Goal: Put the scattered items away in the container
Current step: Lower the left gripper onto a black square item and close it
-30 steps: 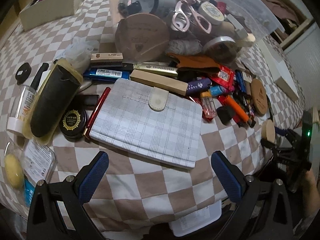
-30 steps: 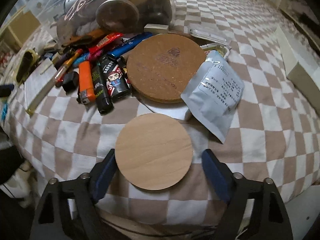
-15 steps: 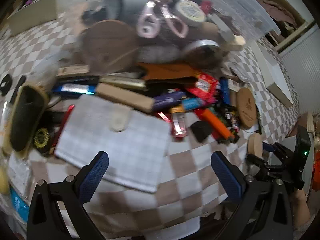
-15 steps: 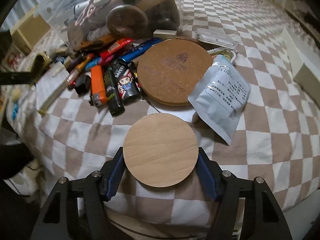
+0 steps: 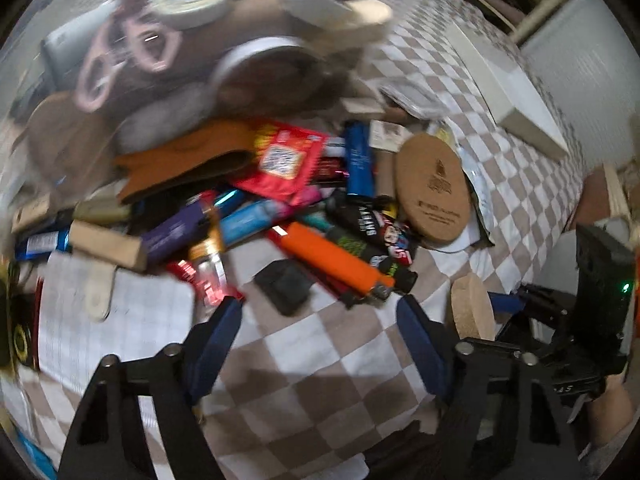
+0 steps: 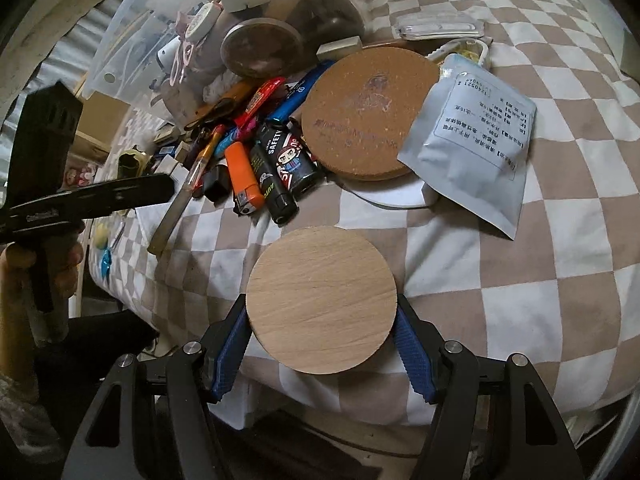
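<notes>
In the left wrist view, the left gripper (image 5: 320, 336) hovers over bare checked cloth, fingers closing with nothing between them; the small black block (image 5: 285, 286) and orange lighter (image 5: 332, 258) lie just beyond, likely next. In the right wrist view, the right gripper (image 6: 320, 344) clamps the wooden disc (image 6: 321, 299) by its edges; carrying it to the clear container (image 6: 208, 24), far left, means clearing the lighter heap and cork mat (image 6: 370, 114).

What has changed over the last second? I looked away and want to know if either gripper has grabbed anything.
The right gripper closed from open onto the wooden disc and now clamps its edges. The left gripper swept right, off the checked wallet toward the lighters; its jaws are closing with nothing between them. The cork coaster, pouch and container stayed put.
</notes>
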